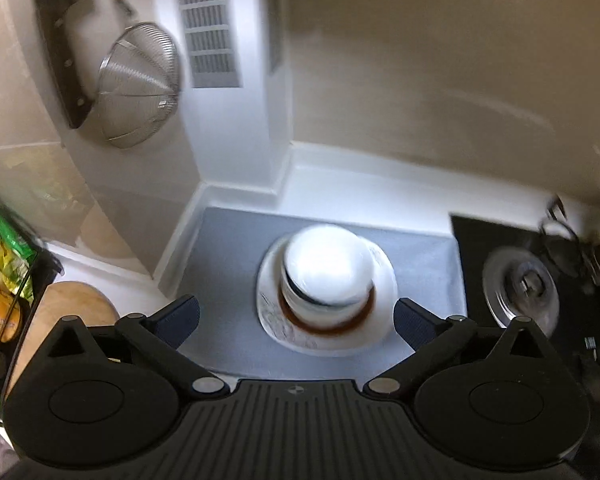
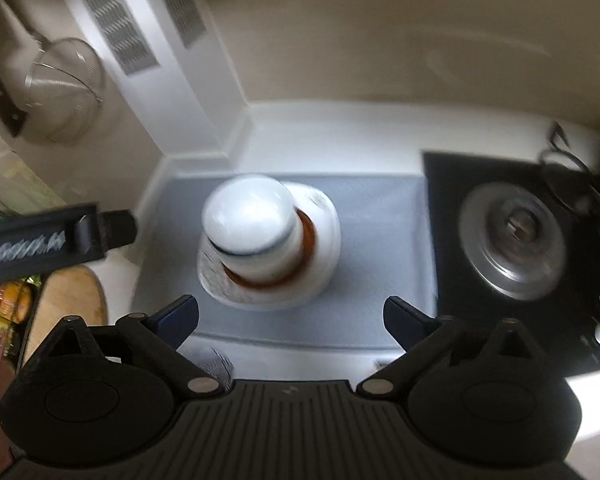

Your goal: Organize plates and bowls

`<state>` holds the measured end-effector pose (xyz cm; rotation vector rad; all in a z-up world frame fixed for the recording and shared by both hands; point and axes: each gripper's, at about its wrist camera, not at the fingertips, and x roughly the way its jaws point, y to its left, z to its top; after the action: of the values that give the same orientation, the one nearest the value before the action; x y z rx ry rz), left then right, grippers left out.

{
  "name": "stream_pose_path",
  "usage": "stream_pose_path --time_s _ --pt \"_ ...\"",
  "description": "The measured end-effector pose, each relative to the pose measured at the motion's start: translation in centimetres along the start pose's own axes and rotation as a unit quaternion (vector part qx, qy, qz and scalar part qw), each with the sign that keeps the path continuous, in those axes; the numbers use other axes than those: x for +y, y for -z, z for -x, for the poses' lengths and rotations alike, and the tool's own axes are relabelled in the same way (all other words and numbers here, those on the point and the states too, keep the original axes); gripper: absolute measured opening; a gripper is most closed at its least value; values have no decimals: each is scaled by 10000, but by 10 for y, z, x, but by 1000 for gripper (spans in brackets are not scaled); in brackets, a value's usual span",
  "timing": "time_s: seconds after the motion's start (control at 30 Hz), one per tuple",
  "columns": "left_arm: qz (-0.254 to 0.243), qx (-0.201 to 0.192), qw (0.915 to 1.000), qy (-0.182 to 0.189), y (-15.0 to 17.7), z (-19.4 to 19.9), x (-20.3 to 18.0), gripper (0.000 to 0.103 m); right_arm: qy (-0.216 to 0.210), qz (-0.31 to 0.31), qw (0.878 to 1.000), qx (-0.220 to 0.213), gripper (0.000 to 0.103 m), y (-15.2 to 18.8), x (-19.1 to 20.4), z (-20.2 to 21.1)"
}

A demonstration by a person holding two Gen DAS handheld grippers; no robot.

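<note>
A stack of dishes stands on a grey mat (image 1: 228,248) (image 2: 380,216). At the bottom is a white plate (image 1: 384,292) (image 2: 328,240), on it a brown-rimmed dish (image 1: 328,326) (image 2: 260,280), and on top white bowls (image 1: 328,268) (image 2: 248,224) with a dark rim line. My left gripper (image 1: 296,322) is open and empty, above and in front of the stack. My right gripper (image 2: 292,318) is open and empty, also in front of the stack. The left gripper's side shows in the right wrist view (image 2: 60,240), left of the stack.
A black stove with a metal burner (image 1: 520,292) (image 2: 512,240) lies right of the mat. A metal strainer (image 1: 140,84) (image 2: 64,88) hangs on the left wall. A round wooden board (image 1: 76,304) (image 2: 76,300) and a rack of packaged food (image 1: 0,272) are at the left.
</note>
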<state>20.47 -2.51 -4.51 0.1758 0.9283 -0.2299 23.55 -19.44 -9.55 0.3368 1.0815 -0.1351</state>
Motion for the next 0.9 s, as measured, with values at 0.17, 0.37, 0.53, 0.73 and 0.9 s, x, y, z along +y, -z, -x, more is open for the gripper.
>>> stream_pose_path --time_s 0.17,0.37,0.53,0.73,0.9 --pt "-27 81 9999 112 8 24 -10 103 -84 -175 9998 -77 100 4 -7 17" --pt "-84 172 9998 13 8 33 -13 103 16 -8 9999 -141 100 5 -1 26" --pt "-77 219 9997 -9 10 33 -12 103 28 30 9999 -104 100 5 0 26" --pt "-95 230 9997 -21 10 34 -13 103 43 61 9999 -108 100 7 2 27" --pt "-103 189 9998 -43 11 36 -13 103 25 77 9999 -151 100 8 2 29"
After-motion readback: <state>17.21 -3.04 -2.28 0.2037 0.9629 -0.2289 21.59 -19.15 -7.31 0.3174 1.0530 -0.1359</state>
